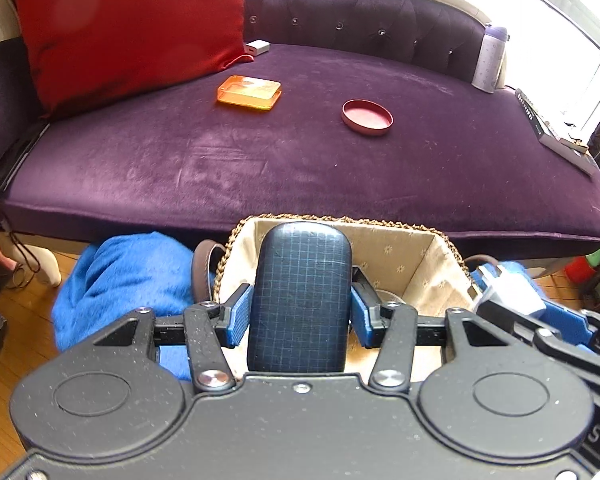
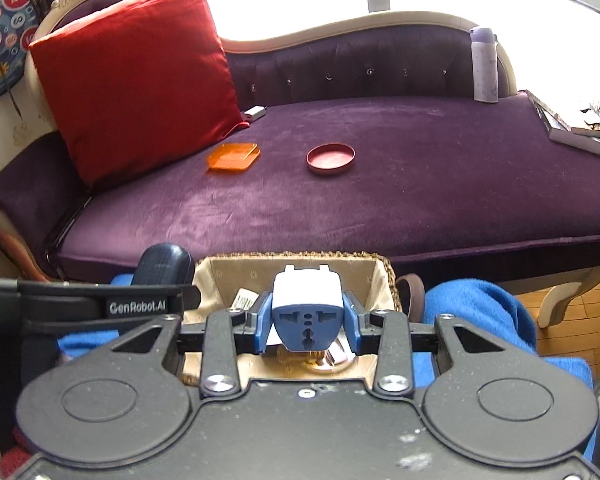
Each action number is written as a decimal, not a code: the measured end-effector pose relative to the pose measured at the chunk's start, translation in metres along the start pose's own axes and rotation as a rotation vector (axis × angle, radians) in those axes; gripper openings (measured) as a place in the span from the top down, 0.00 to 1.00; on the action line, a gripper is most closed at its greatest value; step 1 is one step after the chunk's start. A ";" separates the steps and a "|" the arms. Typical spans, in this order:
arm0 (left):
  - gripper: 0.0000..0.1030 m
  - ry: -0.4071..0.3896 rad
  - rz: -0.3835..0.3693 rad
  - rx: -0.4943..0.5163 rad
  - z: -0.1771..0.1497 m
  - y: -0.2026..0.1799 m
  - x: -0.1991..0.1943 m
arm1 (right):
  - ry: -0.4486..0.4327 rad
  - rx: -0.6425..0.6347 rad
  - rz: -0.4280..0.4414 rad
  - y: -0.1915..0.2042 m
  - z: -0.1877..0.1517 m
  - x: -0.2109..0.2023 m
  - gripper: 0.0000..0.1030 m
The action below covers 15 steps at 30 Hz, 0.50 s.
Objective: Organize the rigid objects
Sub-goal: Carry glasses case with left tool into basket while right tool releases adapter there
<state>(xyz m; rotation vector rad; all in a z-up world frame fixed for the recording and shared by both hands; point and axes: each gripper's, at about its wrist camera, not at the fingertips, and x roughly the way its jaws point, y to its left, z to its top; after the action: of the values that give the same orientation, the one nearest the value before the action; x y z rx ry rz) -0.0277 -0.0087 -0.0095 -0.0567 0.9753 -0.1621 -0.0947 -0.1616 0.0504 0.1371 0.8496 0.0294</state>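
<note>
My left gripper (image 1: pixel 300 312) is shut on a dark blue checked case (image 1: pixel 300 296), held upright over a woven basket (image 1: pixel 420 264) with a beige lining. My right gripper (image 2: pixel 307 322) is shut on a white and blue travel plug adapter (image 2: pixel 306 312), also above the basket (image 2: pixel 384 276). In the right wrist view the case (image 2: pixel 164 262) shows at the left, beyond the other gripper's body. On the purple sofa seat (image 1: pixel 260 160) lie an orange square lid (image 1: pixel 249 94) and a round red lid (image 1: pixel 367 117), both far from either gripper.
A red cushion (image 1: pixel 128 28) leans at the sofa's left end, with a small white box (image 1: pixel 258 47) beside it. A pale bottle (image 1: pixel 489 60) and books (image 1: pixel 556 128) sit at the right end. A blue blanket (image 1: pixel 128 280) surrounds the basket on the wooden floor.
</note>
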 end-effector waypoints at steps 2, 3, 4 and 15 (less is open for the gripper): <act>0.52 0.008 0.013 0.006 -0.002 -0.002 0.003 | -0.005 0.009 -0.003 -0.003 0.001 0.000 0.65; 0.52 0.011 0.017 0.007 -0.002 -0.003 0.004 | -0.002 0.022 0.004 -0.007 0.001 0.001 0.65; 0.52 0.011 0.021 0.009 -0.002 -0.003 0.005 | 0.007 0.036 0.009 -0.010 0.000 0.004 0.65; 0.52 0.036 0.046 0.029 -0.008 -0.007 0.009 | 0.021 0.064 0.017 -0.014 -0.001 0.008 0.65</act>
<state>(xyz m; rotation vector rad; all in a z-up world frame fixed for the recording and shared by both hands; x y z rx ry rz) -0.0305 -0.0167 -0.0204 -0.0052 1.0092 -0.1352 -0.0908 -0.1742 0.0416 0.2044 0.8704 0.0194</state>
